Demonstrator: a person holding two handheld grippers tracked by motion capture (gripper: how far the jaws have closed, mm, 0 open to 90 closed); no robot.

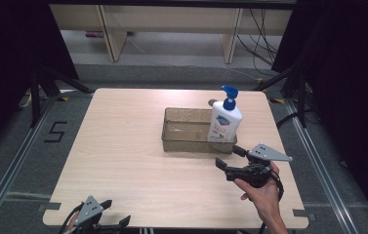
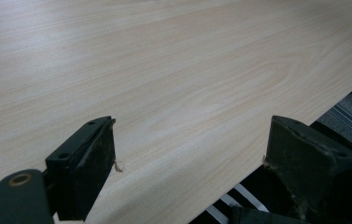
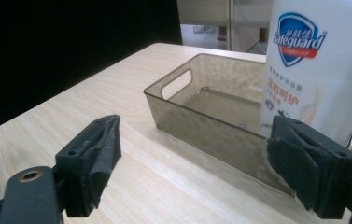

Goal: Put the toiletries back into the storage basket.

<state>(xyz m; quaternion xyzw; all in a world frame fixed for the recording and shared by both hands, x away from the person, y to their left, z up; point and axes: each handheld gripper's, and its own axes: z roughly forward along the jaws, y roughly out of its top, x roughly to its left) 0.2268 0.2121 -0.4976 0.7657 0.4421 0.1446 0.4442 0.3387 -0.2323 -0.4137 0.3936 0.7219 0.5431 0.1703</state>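
A white soap bottle [image 1: 224,122] with a blue pump stands upright in the right end of a translucent brown bin [image 1: 172,127] on the wooden table [image 1: 123,156]. My right gripper [image 1: 228,156] hovers just in front of the bin's right corner, held by a hand, jaws open with nothing between them. In the right gripper view the bottle [image 3: 313,70] and the bin [image 3: 178,84] lie just beyond the open right gripper [image 3: 192,154]. My left gripper [image 1: 116,212] sits at the table's front left edge. The left gripper [image 2: 190,140] is open over bare wood.
A small dark round object [image 1: 213,102] lies behind the bin. Wooden shelf legs [image 1: 111,34] and cables stand on the floor beyond the table. Black curtains flank both sides. A "5" mark [image 1: 55,131] is on the floor at the left.
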